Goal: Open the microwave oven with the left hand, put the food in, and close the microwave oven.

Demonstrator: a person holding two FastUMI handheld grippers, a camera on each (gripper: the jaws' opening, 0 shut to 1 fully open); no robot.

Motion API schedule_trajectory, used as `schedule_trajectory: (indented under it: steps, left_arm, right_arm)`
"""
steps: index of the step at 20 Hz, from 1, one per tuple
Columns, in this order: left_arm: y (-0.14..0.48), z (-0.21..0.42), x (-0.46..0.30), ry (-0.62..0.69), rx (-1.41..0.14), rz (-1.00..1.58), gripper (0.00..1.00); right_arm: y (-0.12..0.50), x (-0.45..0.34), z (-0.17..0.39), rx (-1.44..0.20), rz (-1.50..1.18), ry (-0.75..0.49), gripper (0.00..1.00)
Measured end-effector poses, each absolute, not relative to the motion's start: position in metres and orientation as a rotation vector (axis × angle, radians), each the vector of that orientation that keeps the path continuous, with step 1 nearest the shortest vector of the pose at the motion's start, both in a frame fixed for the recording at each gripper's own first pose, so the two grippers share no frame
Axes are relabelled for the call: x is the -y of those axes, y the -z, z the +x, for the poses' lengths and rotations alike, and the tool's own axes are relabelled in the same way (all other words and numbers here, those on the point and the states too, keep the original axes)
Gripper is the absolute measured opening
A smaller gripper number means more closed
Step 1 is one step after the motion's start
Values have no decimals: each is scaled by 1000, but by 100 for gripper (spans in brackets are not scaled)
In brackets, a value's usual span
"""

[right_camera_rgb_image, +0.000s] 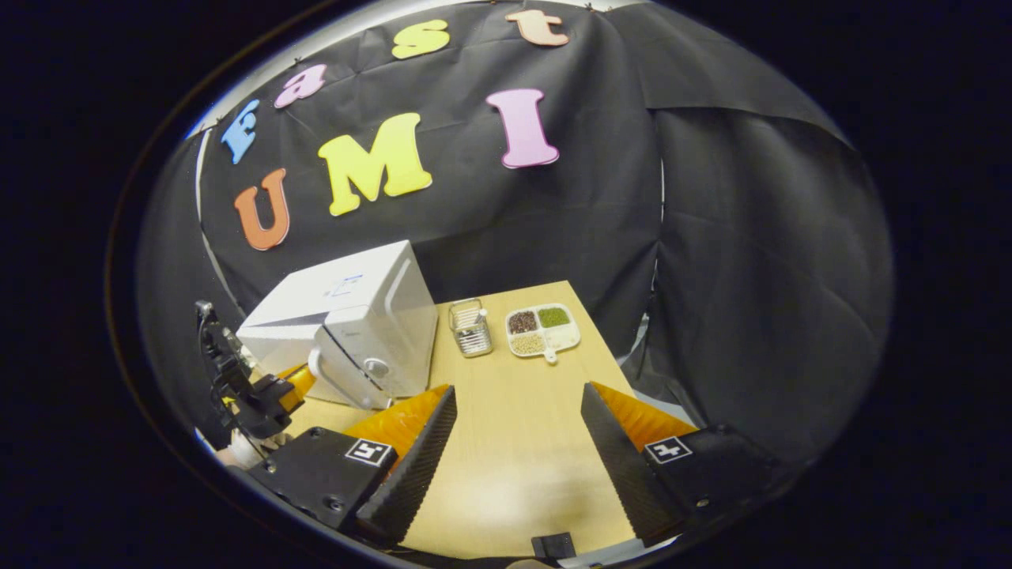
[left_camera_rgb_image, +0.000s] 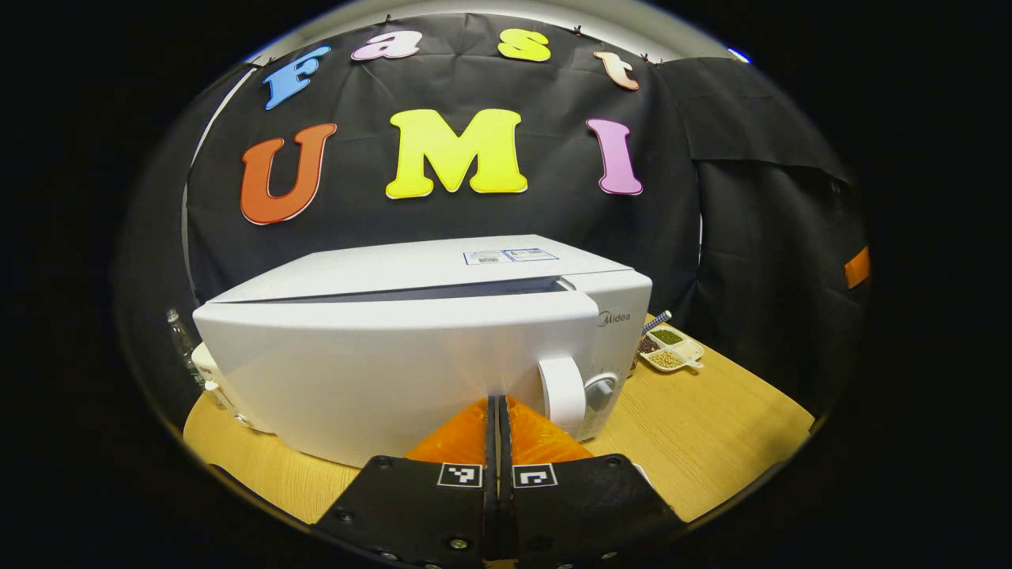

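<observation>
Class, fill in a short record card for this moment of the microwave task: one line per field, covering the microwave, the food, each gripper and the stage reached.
microwave: white microwave on the wooden table, door slightly ajar along its top edge
door handle: white handle at the door's right side
food: divided tray of beans and grains, on the table beyond the microwave
jar: glass jar beside the tray
left gripper: left gripper closed, in front of the microwave door, near the handle
right gripper: right gripper open, empty, above the table
stage: food not yet inside

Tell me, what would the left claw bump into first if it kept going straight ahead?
Most likely the microwave: the shut left claw points at its white door, just left of the handle.
</observation>
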State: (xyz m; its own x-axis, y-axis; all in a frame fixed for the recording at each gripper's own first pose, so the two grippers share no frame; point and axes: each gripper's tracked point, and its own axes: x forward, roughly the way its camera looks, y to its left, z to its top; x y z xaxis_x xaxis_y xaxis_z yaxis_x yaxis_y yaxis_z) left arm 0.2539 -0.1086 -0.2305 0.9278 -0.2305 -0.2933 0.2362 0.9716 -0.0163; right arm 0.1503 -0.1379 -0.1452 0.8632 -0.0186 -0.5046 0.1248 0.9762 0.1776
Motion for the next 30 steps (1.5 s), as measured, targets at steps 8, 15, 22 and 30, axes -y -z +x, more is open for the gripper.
schedule_trajectory:
  steps: [8, 15, 22, 30]
  left_arm:
    - [232, 272, 114, 242, -291, -1, 0]
    - [229, 272, 106, 176, -312, -4, 0]
    - [206, 210, 88, 141, -295, 55, 76]
    - [108, 81, 13, 62, -178, 38, 95]
  right_arm:
    - [152, 147, 153, -542, 220, 94, 100]
    - [146, 136, 148, -518, 218, 61, 91]
    - [134, 121, 127, -452, 179, 22, 100]
    - [86, 59, 49, -302, 96, 27, 100]
